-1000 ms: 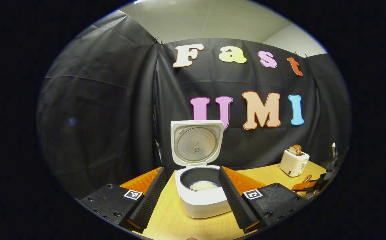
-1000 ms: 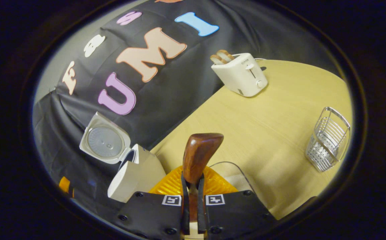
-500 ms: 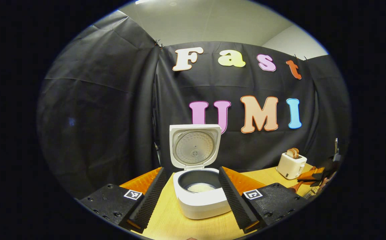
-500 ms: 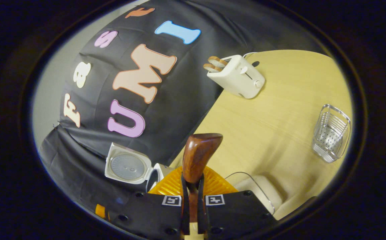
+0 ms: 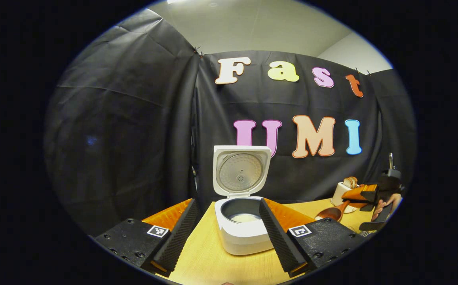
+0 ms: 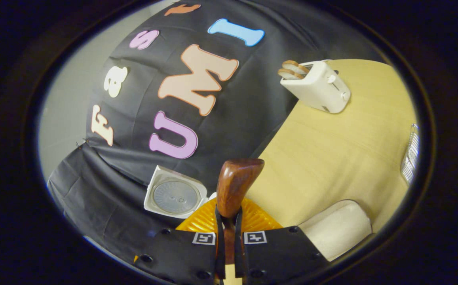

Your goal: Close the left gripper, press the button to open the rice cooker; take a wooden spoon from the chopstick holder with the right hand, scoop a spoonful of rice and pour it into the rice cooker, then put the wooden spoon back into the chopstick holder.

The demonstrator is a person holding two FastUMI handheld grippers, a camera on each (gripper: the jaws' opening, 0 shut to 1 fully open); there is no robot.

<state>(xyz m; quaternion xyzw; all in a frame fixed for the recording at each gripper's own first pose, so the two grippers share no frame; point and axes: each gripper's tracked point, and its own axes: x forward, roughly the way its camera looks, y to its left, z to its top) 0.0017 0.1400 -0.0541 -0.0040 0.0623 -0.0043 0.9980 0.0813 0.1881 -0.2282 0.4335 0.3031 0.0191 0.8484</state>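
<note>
Two fingers of the left gripper stand wide apart and hold nothing; between them, just ahead on the pale wooden table, sits the white rice cooker, lid upright, some rice in its dark pot. The right gripper has its fingers pressed on the handle of the brown wooden spoon, whose bowl rises straight ahead. A white toaster stands far beyond.

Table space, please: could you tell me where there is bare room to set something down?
Free: the table between the toaster and the rice container, and the strip before the cooker. Crowded: the wire holder at the far edge.
</note>
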